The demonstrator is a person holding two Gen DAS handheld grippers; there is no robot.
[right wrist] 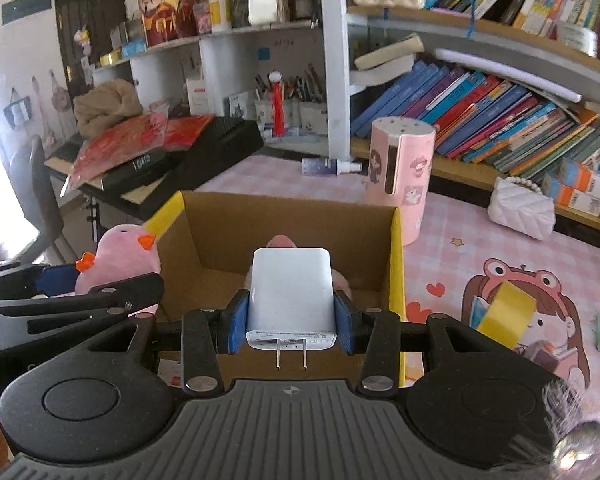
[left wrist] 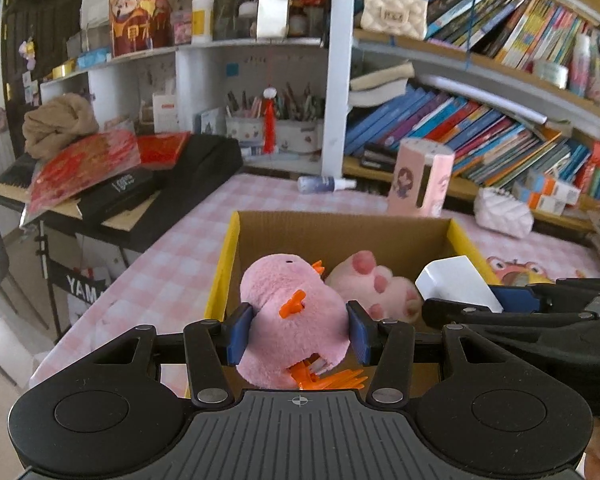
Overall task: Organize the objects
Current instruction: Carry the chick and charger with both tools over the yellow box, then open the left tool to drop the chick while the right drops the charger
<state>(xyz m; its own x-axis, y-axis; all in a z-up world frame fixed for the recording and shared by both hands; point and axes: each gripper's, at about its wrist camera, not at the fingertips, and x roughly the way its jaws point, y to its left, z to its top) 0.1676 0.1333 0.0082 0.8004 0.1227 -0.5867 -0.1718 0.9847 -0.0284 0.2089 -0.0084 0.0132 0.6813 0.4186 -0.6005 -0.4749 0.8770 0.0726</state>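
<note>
My left gripper (left wrist: pixel 296 332) fingers clamp the pink plush chick (left wrist: pixel 290 312), right gripper (right wrist: pixel 291 328) fingers clamp the white charger (right wrist: pixel 291 296), both w/ cardboard box (right wrist: pixel 204 232) straight ahead below.

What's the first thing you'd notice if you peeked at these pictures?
Probably the fluffy pink plush toy squeezed in the left hand-held gripper, hanging right over the open cardboard box on the pink checked table. Next to it, the right hand-held gripper pinches a white charger, prongs pointing back, above the same box. A pink paw toy already lies inside.
</note>
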